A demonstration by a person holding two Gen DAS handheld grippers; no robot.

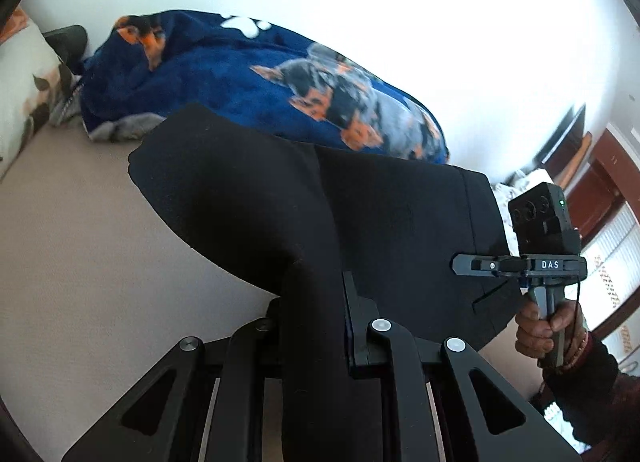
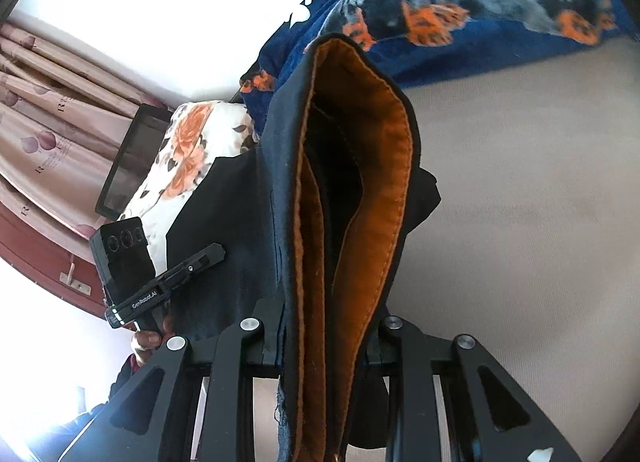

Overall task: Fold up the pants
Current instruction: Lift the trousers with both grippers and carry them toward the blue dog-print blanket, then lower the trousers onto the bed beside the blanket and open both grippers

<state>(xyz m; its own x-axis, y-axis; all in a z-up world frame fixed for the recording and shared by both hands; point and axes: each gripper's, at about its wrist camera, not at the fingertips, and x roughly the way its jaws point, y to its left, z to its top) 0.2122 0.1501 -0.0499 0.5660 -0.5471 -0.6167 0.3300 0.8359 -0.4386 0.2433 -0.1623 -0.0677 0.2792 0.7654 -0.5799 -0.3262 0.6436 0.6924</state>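
Black pants (image 1: 248, 198) hang lifted above the beige bed sheet (image 1: 80, 246), held between both grippers. My left gripper (image 1: 316, 322) is shut on a fold of the black cloth, which drapes over its fingers. My right gripper (image 2: 320, 338) is shut on the waistband (image 2: 360, 182), whose orange lining gapes open in the right wrist view. The right gripper also shows in the left wrist view (image 1: 460, 264), clamped on the pants' right edge. The left gripper also shows in the right wrist view (image 2: 216, 252), on the pants' left edge.
A blue dog-print blanket (image 1: 248, 90) lies bunched at the back of the bed. A floral pillow (image 2: 188, 158) and a dark tablet (image 2: 136, 158) are at the bed's end. Pink curtains (image 2: 48, 122) hang beyond. Bare sheet (image 2: 520, 222) stretches beneath the pants.
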